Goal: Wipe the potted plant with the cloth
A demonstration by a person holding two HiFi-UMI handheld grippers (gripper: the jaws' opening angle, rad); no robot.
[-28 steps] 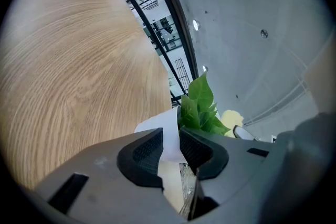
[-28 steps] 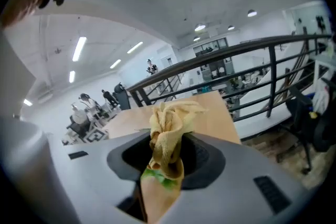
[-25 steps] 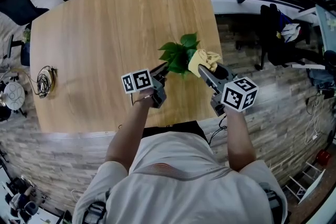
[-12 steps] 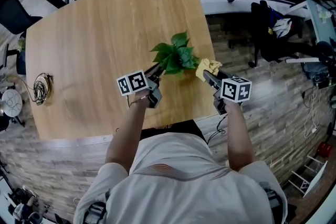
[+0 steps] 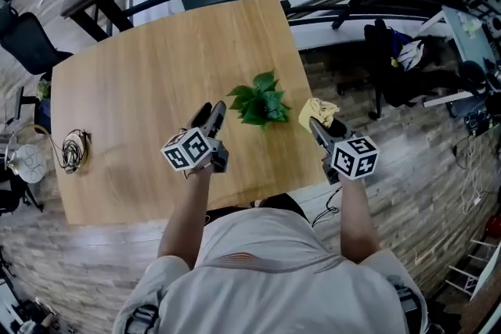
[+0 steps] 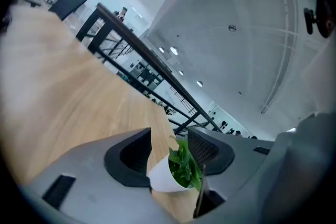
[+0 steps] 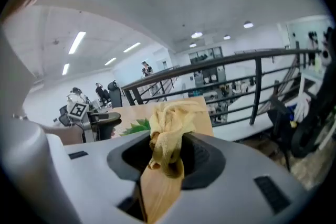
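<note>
The potted plant (image 5: 260, 101) stands upright on the wooden table (image 5: 141, 82), close to the table's right edge in the head view and between the two grippers. The right gripper (image 5: 318, 126) pinches the yellow cloth (image 5: 316, 111). In the right gripper view the fabric is bunched above the pads, with a tail hanging below them. In the head view the cloth sits just to the right of the foliage and does not touch it. In the right gripper view the leaves (image 7: 134, 126) show to the left of the cloth, so the wiping stroke calls for travel toward that gripper's own left and slightly forward. The left gripper (image 5: 213, 115) lies on the opposite side of the plant and points at it. Its jaws are spread wide, having just been opening, and the pads press on nothing. The white pot (image 6: 164, 178) appears in the gap between them in the left gripper view, but the head view shows the tips stopping short of the foliage. The pot is therefore judged to be framed by the jaws, not enclosed. The left tips appear marginally nearer the plant than the cloth is, yet the cloth-bearing right gripper must close the remaining gap. The plant's long axis is vertical and its leaves spread roughly level. An approach from the right and a little above should therefore bring the cloth onto the upper leaf surfaces. The pot is currently unsupported.
</note>
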